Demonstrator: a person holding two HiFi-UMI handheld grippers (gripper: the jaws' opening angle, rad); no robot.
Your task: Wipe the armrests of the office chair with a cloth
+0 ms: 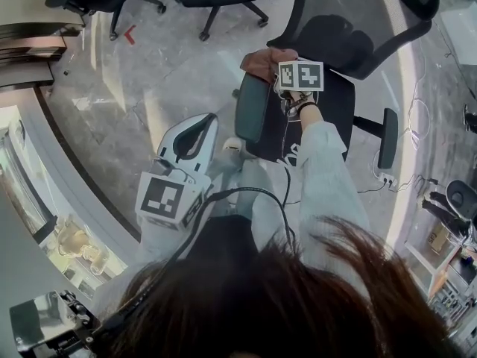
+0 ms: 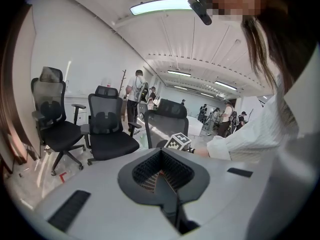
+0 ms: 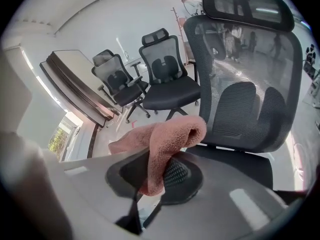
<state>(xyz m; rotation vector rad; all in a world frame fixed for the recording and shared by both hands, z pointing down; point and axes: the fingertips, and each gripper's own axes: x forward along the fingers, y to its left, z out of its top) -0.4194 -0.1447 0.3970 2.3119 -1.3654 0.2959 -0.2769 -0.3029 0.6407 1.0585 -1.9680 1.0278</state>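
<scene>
While the left gripper [image 2: 163, 175] hangs closed and empty near the person's body, the right gripper [image 3: 150, 186] farther out is clamped on a pink cloth [image 3: 170, 134]. The cloth is at the far end of the office chair's [image 1: 339, 103] left-side armrest [image 1: 252, 109]. Beyond, more chairs [image 3: 167, 84] stand on the floor.

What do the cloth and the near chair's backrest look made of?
Cloth: probably pink terry or microfibre, soft and matte, going by its nubby pile and limp fold. Backrest: dark woven mesh, matte; the room shows through it.
</scene>
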